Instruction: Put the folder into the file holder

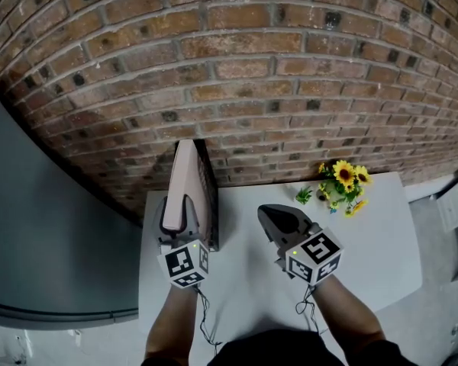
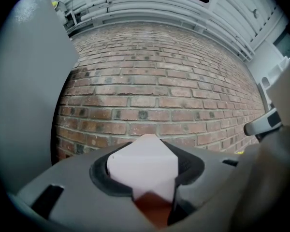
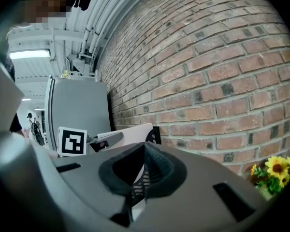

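Even, soft light; ceiling lamp (image 3: 29, 54) glares. Heavy fisheye: wall (image 1: 237, 67) bows. Gripper views: black corners, foreground blurred.

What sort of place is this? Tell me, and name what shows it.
Probably an indoor workshop or lab corner set up like a desk: a bare brick wall, exposed ceiling pipes, and a white table carrying a file holder and sunflowers.

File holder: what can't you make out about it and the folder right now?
- Head view: the folder and left gripper cover most of the file holder; whether the folder's bottom edge is inside is hidden.
- Left gripper view: holder not in sight; the gripped folder fills the jaws.
- Right gripper view: the shut right gripper blocks the holder's base.
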Motion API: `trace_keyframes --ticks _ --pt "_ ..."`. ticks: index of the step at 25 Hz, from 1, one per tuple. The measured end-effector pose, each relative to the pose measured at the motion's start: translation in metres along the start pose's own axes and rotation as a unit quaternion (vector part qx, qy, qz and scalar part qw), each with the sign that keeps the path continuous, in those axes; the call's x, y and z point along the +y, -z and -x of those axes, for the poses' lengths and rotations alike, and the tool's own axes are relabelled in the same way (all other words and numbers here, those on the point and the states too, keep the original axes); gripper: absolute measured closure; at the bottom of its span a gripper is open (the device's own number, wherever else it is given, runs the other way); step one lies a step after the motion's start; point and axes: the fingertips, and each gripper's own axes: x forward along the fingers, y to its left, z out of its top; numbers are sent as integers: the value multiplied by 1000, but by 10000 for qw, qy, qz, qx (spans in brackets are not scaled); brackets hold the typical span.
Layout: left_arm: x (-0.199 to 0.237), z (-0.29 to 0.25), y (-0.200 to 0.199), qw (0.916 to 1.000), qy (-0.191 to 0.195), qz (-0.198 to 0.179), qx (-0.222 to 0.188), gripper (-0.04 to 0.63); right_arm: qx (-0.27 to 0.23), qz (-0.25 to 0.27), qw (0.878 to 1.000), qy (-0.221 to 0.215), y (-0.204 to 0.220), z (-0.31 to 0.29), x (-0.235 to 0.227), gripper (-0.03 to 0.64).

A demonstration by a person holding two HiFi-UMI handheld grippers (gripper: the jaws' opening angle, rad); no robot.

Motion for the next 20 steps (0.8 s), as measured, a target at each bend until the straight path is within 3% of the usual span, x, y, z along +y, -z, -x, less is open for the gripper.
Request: trace_keyframes --ticks 9,20 --pt "-3 13 -14 9996 179 -196 -58 359 -112 47 9999 -63 -7 5 2 614" --pt "-6 79 -50 9999 -97 -97 -80 359 -235 209 9985 -449 -23 24 13 614"
